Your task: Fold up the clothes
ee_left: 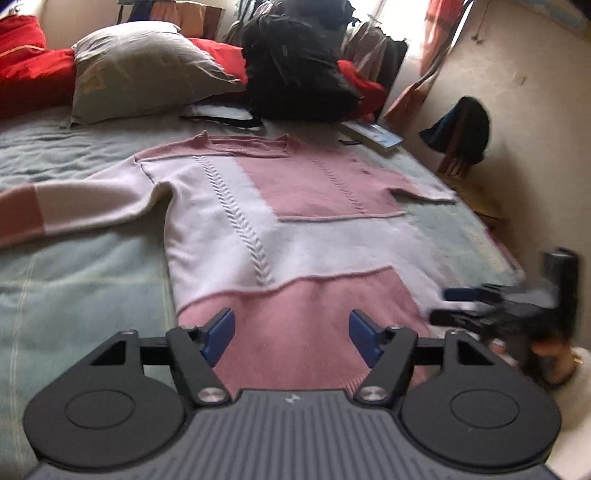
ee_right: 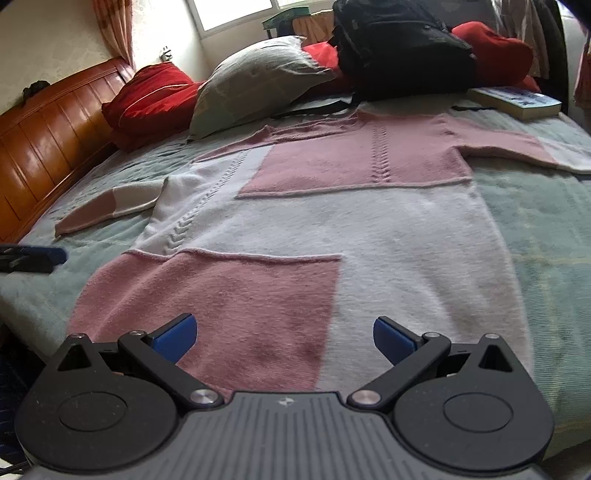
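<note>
Bedroom, bed [ee_right: 535, 229] with pale green cover, wooden headboard [ee_right: 48, 122] at one side. Pink-and-white sweater [ee_right: 332, 221] spread flat face-up, sleeves out, hem nearest. Grey pillow [ee_left: 147, 70], black backpack [ee_left: 295, 70], book [ee_right: 517, 99] beyond. Left gripper [ee_left: 291, 336] and right gripper [ee_right: 284, 341] both angled down over hem, jaws spread, empty.

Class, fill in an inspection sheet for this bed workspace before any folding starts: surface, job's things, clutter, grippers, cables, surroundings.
Surface: bed cover, pale green, fairly smooth.
Job's things: pink and white sweater spread flat, both sleeves out, unfolded.
Clutter: grey pillow, red cushions, black backpack, book.
Grippers: left gripper open, empty; right gripper open, empty, both above the hem.
Cables: nothing seen.
Surroundings: wooden headboard, window, curtain.
</note>
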`<action>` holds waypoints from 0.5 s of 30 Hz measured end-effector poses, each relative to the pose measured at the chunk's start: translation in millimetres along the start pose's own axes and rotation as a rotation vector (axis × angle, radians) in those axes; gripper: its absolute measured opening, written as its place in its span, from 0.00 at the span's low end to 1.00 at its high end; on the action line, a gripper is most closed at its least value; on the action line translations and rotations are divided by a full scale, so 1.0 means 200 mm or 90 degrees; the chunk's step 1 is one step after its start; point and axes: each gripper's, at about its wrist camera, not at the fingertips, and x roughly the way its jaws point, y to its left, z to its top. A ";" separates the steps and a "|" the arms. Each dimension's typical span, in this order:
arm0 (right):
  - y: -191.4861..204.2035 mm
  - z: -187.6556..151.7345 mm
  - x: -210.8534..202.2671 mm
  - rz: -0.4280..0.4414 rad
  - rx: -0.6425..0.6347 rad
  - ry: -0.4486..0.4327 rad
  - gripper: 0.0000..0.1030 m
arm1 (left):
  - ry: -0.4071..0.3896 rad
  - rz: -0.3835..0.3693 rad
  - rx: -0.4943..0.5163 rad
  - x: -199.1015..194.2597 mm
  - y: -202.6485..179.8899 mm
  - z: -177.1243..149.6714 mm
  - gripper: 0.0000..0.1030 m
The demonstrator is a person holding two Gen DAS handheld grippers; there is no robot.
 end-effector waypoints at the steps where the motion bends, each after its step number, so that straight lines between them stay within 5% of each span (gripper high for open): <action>1: -0.02 0.00 -0.02 -0.004 0.000 -0.003 1.00 | 0.001 0.000 0.006 0.03 -0.03 0.00 0.66; 5: -0.18 -0.02 -0.12 -0.007 0.032 -0.013 1.00 | 0.007 0.014 0.036 0.19 -0.21 0.00 0.80; 12: -0.57 -0.06 -0.18 0.011 0.140 -0.008 1.00 | 0.004 0.056 0.089 0.29 -0.45 -0.20 0.81; 15: -0.75 -0.09 -0.12 0.069 0.206 0.024 1.00 | 0.006 0.059 0.064 0.28 -0.48 -0.26 0.81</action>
